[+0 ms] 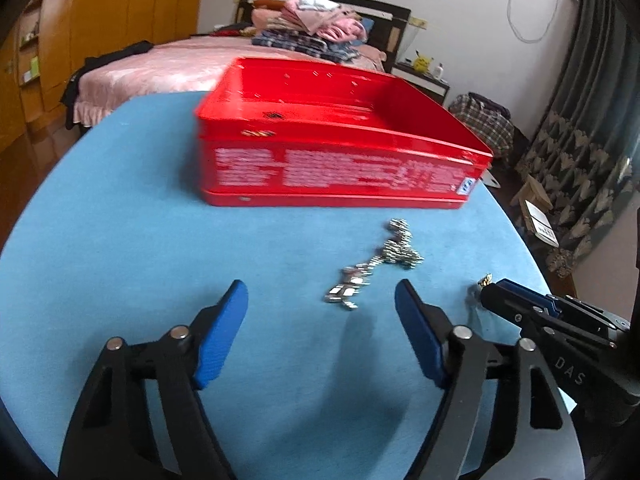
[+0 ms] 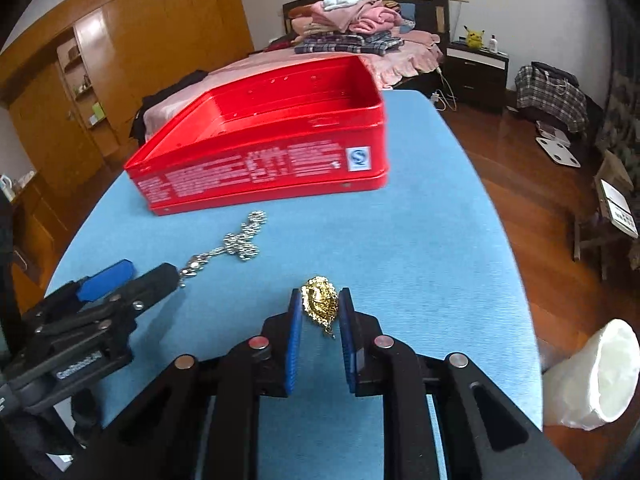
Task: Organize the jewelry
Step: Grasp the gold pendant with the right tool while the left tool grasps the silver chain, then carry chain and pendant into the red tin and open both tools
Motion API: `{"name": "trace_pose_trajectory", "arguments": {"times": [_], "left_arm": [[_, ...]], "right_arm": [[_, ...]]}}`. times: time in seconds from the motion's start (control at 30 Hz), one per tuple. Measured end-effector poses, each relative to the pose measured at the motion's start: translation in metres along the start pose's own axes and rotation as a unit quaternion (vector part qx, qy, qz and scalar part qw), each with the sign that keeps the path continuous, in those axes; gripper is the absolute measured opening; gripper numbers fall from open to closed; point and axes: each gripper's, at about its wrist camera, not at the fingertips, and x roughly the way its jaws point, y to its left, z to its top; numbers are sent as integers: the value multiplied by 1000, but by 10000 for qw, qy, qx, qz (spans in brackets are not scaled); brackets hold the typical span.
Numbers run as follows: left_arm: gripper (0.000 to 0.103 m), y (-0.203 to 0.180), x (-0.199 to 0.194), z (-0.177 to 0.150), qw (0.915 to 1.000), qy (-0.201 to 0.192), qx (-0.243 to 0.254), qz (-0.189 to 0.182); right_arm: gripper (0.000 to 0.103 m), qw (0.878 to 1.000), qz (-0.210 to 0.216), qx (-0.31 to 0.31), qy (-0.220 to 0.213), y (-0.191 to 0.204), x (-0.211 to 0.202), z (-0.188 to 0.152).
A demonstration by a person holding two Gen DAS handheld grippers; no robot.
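A round table [image 1: 120, 220] covered in light blue cloth carries everything, and it stands in a bedroom: a bed [image 1: 160, 64] with a pink cover and a heap of folded clothes [image 1: 312, 28] lies behind it, a wooden wardrobe [image 1: 100, 20] fills the left wall, patterned curtains [image 1: 580, 120] hang on the right, and the floor is dark polished wood. A yellow plush toy [image 2: 474, 36] sits on a dark nightstand beside the bed, and a white bag [image 2: 588, 380] stands on the floor off the table's right edge. A red tin box [image 1: 340, 152], open at the top with white print along its side, sits toward the far edge of the table. Just in front of it, near the table's middle, a silver chain [image 1: 380, 264] lies in a loose, tangled line of shiny metal links, bunched thicker at its far end. The left gripper [image 1: 320, 300] hangs just short of the chain's near end with its blue pads apart and nothing between them, though not at their widest. To the right, nearer the table's right edge, the right gripper [image 2: 319, 312] is clamped on a gold piece [image 2: 320, 304], a small ornate lump of bright yellow metal pinched between its narrow-set blue pads, with a little bit dangling below. In the left wrist view only a speck of gold shows at that gripper's tip.
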Motion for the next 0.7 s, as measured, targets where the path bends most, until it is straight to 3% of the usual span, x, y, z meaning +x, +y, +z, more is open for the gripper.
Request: {"name": "trace_pose_trajectory", "arguments": {"times": [0.2,0.27,0.33,0.7], "left_arm": [[53,-12,14,5,9995,268,141,-90],[39,-18,16,4,9992,316,249,-18],[17,-19,15,3,9989,336,313,75],[11,7,-19,-19,9994,153,-99,301]], "right_arm": [[18,9999,60,100,-29,-3,1,-1],[18,9999,76,129,-31,-4,2,-1],[18,9999,76,142,-36,-5,1,-2],[18,9998,139,123,-28,-1,0,-4]]}}
